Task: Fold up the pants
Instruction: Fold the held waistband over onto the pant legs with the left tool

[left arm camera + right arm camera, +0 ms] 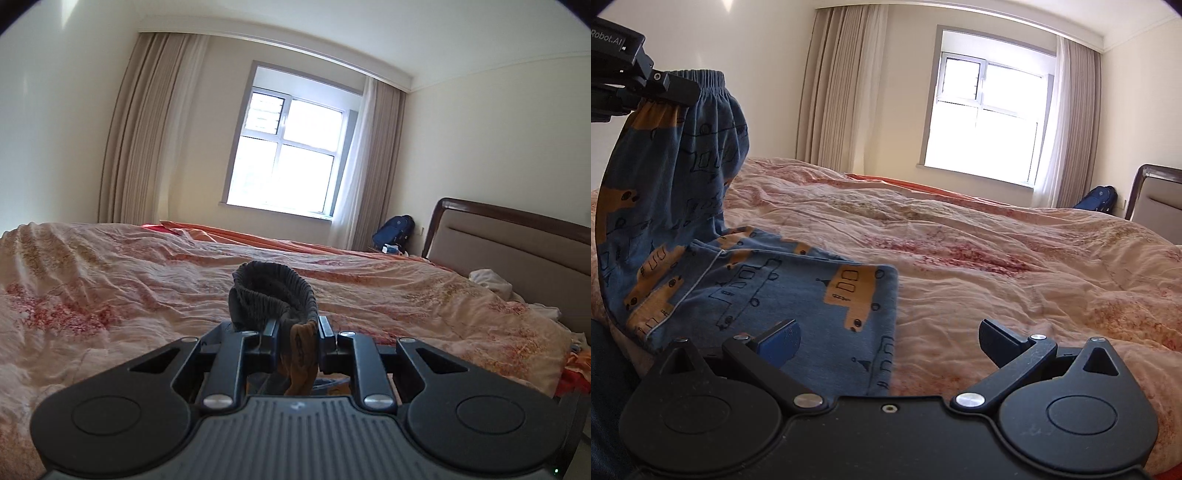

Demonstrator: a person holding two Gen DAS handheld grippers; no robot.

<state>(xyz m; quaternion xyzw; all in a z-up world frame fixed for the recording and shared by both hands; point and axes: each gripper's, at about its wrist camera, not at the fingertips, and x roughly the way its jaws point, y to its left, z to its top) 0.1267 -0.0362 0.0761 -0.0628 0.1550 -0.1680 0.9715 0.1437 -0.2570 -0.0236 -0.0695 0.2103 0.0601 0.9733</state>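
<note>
Blue pants (746,291) with orange vehicle prints lie partly on the bed. Their elastic waistband (701,79) is lifted high at the upper left, clamped by my left gripper (670,86). In the left wrist view the gathered waistband (273,295) bulges above my left gripper (297,332), which is shut on the pants. The leg ends rest flat on the quilt just ahead of my right gripper (886,332). That gripper is open, low over the bed, its left finger (779,341) above the pants fabric, holding nothing.
The bed carries a rumpled pink floral quilt (997,258). A padded headboard (517,243) stands at the right with white cloth (491,278) near it. A blue backpack (393,230) sits by the curtained window (291,155).
</note>
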